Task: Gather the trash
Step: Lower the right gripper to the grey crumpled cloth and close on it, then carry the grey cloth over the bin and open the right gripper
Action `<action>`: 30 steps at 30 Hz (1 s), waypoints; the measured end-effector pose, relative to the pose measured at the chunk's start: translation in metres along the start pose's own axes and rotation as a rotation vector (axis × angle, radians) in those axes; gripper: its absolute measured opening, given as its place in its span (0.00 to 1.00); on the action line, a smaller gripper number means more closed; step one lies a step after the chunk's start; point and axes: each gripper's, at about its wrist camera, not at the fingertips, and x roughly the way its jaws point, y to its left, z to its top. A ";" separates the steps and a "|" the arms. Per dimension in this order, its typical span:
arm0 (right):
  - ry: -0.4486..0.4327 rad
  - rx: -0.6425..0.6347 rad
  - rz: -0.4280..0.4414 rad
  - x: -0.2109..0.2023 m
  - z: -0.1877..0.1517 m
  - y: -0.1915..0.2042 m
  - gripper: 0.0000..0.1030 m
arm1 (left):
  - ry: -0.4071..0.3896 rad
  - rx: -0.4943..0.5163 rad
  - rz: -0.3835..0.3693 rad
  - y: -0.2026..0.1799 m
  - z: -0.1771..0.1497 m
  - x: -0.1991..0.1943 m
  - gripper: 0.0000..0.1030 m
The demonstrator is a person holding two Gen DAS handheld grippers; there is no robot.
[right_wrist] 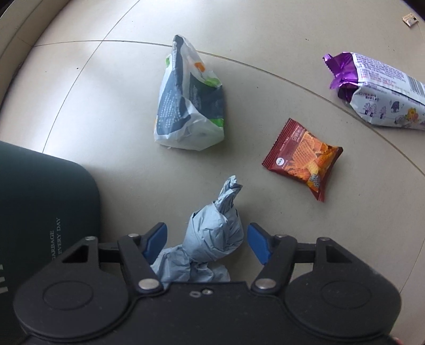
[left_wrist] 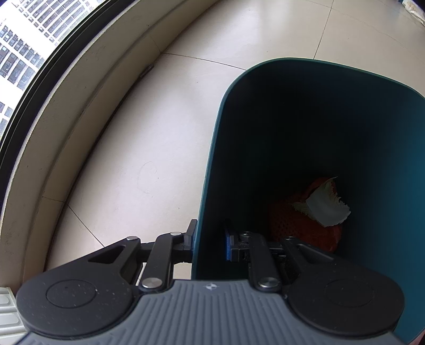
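My left gripper (left_wrist: 208, 242) is shut on the near wall of a dark teal trash bin (left_wrist: 313, 79), one finger outside and one inside. In the bin lie a red mesh bag (left_wrist: 292, 225) and a crumpled white paper (left_wrist: 326, 204). My right gripper (right_wrist: 207, 242) is open, its blue pads (right_wrist: 156, 238) either side of a crumpled grey-blue paper wad (right_wrist: 212, 236) on the floor, apart from it. The bin's outside (right_wrist: 39, 199) shows at the left of the right wrist view.
On the tiled floor lie a white, green and dark snack bag (right_wrist: 188, 103), a small red-orange snack packet (right_wrist: 305, 156), a purple and white wrapper (right_wrist: 379, 93) and a tiny scrap (right_wrist: 410, 19) far right. A window sill and window (left_wrist: 39, 79) run along the left.
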 end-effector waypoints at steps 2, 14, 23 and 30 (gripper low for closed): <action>0.008 0.004 0.000 0.003 0.001 0.000 0.64 | 0.000 0.000 0.001 0.000 0.000 0.000 0.17; -0.005 -0.032 -0.013 -0.023 0.000 -0.002 0.41 | -0.001 -0.003 0.000 0.001 0.000 0.000 0.17; -0.156 -0.241 0.071 -0.159 0.017 0.020 0.41 | 0.008 0.000 -0.001 0.002 0.003 -0.002 0.17; -0.258 -0.333 0.137 -0.245 0.028 0.045 0.41 | 0.015 0.004 -0.002 0.002 0.005 -0.001 0.17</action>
